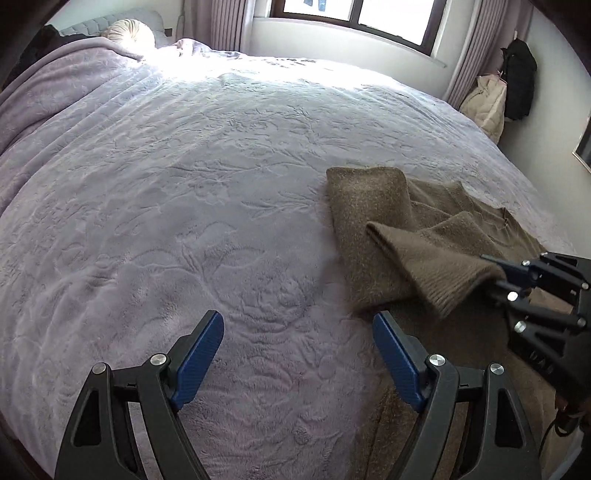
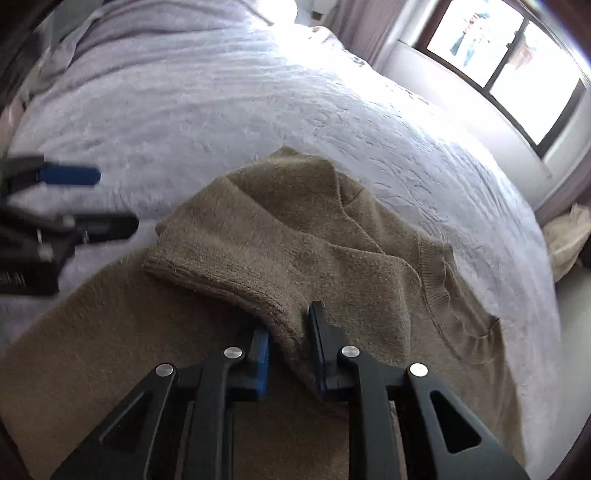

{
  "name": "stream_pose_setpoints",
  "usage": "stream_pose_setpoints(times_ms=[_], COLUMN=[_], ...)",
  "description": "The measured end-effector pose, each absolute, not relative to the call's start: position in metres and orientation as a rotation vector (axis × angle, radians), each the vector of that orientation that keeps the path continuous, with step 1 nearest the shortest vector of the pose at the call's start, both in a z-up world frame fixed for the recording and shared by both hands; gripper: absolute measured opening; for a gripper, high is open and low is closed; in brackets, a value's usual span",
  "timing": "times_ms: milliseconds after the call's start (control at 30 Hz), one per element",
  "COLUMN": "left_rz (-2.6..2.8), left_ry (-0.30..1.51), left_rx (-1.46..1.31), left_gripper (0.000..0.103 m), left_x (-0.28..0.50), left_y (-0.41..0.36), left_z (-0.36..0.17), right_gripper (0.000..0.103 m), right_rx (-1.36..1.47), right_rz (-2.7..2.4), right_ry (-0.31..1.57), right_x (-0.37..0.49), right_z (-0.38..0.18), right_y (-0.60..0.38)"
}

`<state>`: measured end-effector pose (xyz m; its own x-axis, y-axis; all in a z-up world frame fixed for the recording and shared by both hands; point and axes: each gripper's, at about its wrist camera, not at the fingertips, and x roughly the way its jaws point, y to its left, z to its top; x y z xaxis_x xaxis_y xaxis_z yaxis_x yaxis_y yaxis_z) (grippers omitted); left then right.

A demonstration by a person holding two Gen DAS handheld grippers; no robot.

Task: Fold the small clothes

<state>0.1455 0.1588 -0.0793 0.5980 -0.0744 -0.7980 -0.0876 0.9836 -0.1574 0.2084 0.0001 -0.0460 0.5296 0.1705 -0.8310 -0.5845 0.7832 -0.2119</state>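
Note:
A brown knitted sweater (image 1: pixel 373 206) lies on the lilac bedspread (image 1: pixel 207 192), at the right of the left wrist view and across the middle of the right wrist view (image 2: pixel 295 221). My right gripper (image 2: pixel 290 332) is shut on the ribbed cuff of a sleeve (image 2: pixel 207 273) and holds it lifted over the sweater's body; it also shows at the right edge of the left wrist view (image 1: pixel 508 277). My left gripper (image 1: pixel 297 328) is open and empty, over the bedspread just left of the sweater. It shows blurred in the right wrist view (image 2: pixel 103 199).
The bed fills both views. Pillows and a raised blanket (image 1: pixel 74 74) lie at its head. A window (image 1: pixel 354 14) with curtains is beyond the bed. A beige bag (image 1: pixel 485 107) and a black garment (image 1: pixel 519 77) hang at the right wall.

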Motion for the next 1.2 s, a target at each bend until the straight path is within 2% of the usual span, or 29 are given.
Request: stream_pose_setpoints(times_ms=[100, 200, 333, 433, 500, 633, 667, 700, 733, 767, 833, 933, 1033, 1133, 1200], left_rz=[-0.025, 0.012, 0.133, 0.133, 0.150, 0.151, 0.155, 0.158, 0.161, 0.165, 0.171, 0.200, 0.205, 0.214, 0.207], left_ry=[0.935, 0.937, 0.994, 0.993, 0.977, 0.998, 1.000, 1.001, 1.001, 1.000, 0.998, 0.992, 0.990, 0.984, 0.982], left_rx=[-0.184, -0.077, -0.001, -0.094, -0.106, -0.116, -0.108, -0.102, -0.098, -0.093, -0.084, -0.069, -0.062, -0.037, -0.026], left_gripper=[0.084, 0.084, 0.084, 0.084, 0.084, 0.084, 0.084, 0.084, 0.084, 0.084, 0.085, 0.092, 0.092, 0.092, 0.094], left_x=[0.150, 0.158, 0.181, 0.180, 0.178, 0.180, 0.181, 0.181, 0.182, 0.183, 0.182, 0.182, 0.181, 0.181, 0.181], left_y=[0.148, 0.129, 0.123, 0.135, 0.140, 0.142, 0.141, 0.141, 0.141, 0.140, 0.137, 0.137, 0.136, 0.132, 0.129], left_z=[-0.078, -0.076, -0.091, -0.091, -0.089, -0.095, -0.097, -0.099, -0.100, -0.100, -0.099, -0.100, -0.099, -0.099, -0.100], right_gripper=[0.020, 0.020, 0.021, 0.029, 0.046, 0.048, 0.047, 0.038, 0.027, 0.009, 0.009, 0.009, 0.009, 0.009, 0.009], right_rx=[-0.260, -0.126, -0.141, -0.314, -0.387, -0.428, -0.407, -0.366, -0.317, -0.259, -0.141, 0.025, 0.161, 0.277, 0.393], right_rz=[0.491, 0.488, 0.494, 0.491, 0.516, 0.536, 0.534, 0.527, 0.523, 0.515, 0.467, 0.372, 0.251, 0.121, 0.048], right_ry=[0.931, 0.969, 1.000, 0.952, 0.925, 0.906, 0.906, 0.907, 0.909, 0.910, 0.867, 0.798, 0.732, 0.751, 0.814], right_x=[0.219, 0.226, 0.230, 0.209, 0.205, 0.206, 0.209, 0.213, 0.216, 0.220, 0.226, 0.232, 0.229, 0.224, 0.220], right_z=[-0.031, -0.030, -0.041, -0.037, -0.037, -0.040, -0.041, -0.040, -0.037, -0.034, -0.020, 0.008, 0.026, 0.014, -0.015], right_y=[-0.029, -0.050, -0.043, -0.018, -0.006, 0.018, 0.019, 0.017, 0.013, 0.006, -0.016, -0.070, -0.140, -0.211, -0.254])
